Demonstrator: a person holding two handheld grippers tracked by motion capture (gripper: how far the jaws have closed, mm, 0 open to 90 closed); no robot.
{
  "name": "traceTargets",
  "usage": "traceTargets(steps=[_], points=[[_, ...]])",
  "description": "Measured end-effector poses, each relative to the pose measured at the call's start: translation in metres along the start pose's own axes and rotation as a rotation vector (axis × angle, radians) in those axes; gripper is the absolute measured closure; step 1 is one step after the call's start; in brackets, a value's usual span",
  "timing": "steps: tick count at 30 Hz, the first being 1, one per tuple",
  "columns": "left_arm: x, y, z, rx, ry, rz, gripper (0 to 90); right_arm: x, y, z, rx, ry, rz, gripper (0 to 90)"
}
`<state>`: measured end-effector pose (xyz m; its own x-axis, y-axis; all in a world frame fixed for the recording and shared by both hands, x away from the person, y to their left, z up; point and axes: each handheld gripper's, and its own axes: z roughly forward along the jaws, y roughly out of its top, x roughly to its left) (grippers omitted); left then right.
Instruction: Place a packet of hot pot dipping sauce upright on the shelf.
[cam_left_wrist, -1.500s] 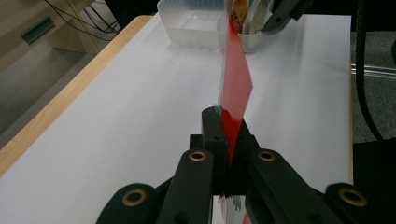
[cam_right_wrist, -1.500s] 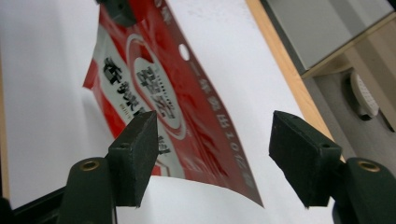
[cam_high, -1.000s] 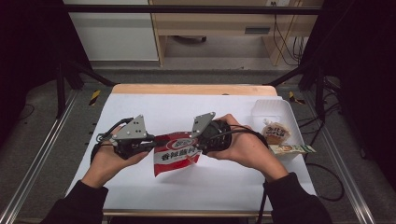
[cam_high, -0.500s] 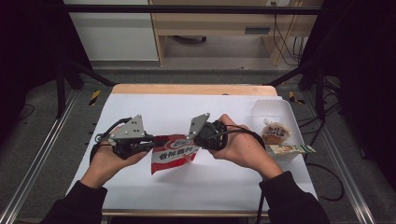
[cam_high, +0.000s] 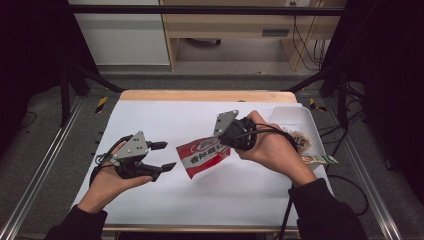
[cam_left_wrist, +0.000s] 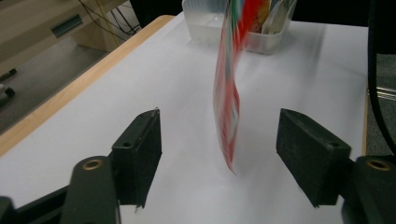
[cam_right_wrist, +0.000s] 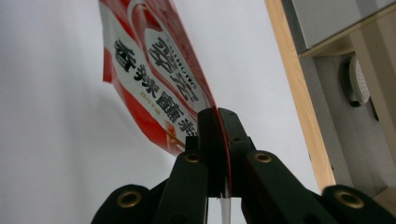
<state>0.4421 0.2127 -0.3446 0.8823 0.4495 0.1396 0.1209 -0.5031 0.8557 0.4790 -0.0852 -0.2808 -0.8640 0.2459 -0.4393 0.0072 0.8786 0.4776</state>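
Left claw (cam_high: 166, 156) just lets go, jaws opening wide; right claw (cam_right_wrist: 218, 122) alone pinches the red snack packet (cam_high: 205, 156) above the table (cam_high: 165, 210).

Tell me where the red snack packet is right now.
In the high view the red snack packet hangs over the middle of the white table, pinched at its edge by the right gripper, with the open left gripper just left of it.
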Motion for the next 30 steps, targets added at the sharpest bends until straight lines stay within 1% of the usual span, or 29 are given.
traceTargets(steps=[2,3,5,7,8,12,15,18,22,25,28,30], points=[[-0.001,-0.010,0.000,0.012,0.008,-0.016,28.1,-0.003,-0.004,-0.005,-0.005,-0.012,0.014,90.0],[-0.002,-0.014,0.000,0.016,0.018,-0.022,26.5,-0.004,-0.005,-0.008,-0.006,-0.019,0.018,90.0],[-0.002,-0.025,0.000,0.021,0.024,-0.038,23.6,-0.007,-0.008,-0.012,-0.007,-0.029,0.021,90.0],[-0.003,-0.032,0.000,0.018,0.036,-0.056,21.9,-0.008,-0.010,-0.016,-0.008,-0.034,0.033,90.0],[-0.003,-0.036,0.000,0.019,0.041,-0.068,20.0,-0.009,-0.011,-0.018,-0.009,-0.038,0.030,90.0],[-0.004,-0.050,-0.002,0.028,0.062,-0.085,16.3,-0.012,-0.015,-0.023,-0.010,-0.046,0.035,90.0],[-0.006,-0.060,-0.003,0.033,0.082,-0.095,14.9,-0.013,-0.018,-0.026,-0.011,-0.051,0.039,90.0],[-0.004,-0.070,-0.005,0.034,0.098,-0.119,13.8,-0.013,-0.020,-0.029,-0.016,-0.053,0.041,90.0],[-0.003,-0.083,-0.007,0.040,0.136,-0.145,11.5,-0.015,-0.022,-0.033,-0.024,-0.063,0.046,90.0],[-0.002,-0.092,-0.009,0.030,0.151,-0.167,10.3,-0.017,-0.023,-0.036,-0.027,-0.070,0.044,90.0],[-0.001,-0.098,-0.011,0.030,0.165,-0.177,9.4,-0.021,-0.023,-0.039,-0.034,-0.080,0.050,90.0],[0.000,-0.101,-0.013,0.019,0.177,-0.188,9.2,-0.023,-0.024,-0.041,-0.041,-0.087,0.059,90.0]])
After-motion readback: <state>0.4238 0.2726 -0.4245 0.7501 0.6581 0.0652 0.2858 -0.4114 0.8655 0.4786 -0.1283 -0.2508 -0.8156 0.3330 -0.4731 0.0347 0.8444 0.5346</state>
